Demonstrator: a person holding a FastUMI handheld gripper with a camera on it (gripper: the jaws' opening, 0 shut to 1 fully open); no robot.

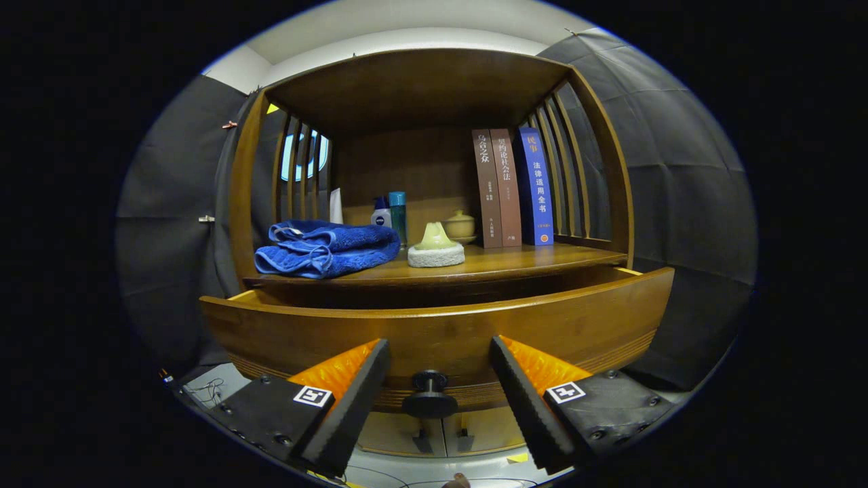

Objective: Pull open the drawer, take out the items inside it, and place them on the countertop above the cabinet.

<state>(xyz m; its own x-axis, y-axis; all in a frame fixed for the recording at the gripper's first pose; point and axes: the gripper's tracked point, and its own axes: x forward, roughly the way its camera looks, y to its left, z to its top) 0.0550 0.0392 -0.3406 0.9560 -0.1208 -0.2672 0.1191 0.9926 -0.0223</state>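
Gripper view: the drawer is seen pulled out below the desk, its black knob framed between the spread fingers, which grip nothing. A folded blue towel, a sponge, bottles and three books are set on the desk.

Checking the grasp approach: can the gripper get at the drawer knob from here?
Probably yes. The knob sits between the open gripper fingers, apart from both, with nothing between them; the drawer already stands partly pulled out.
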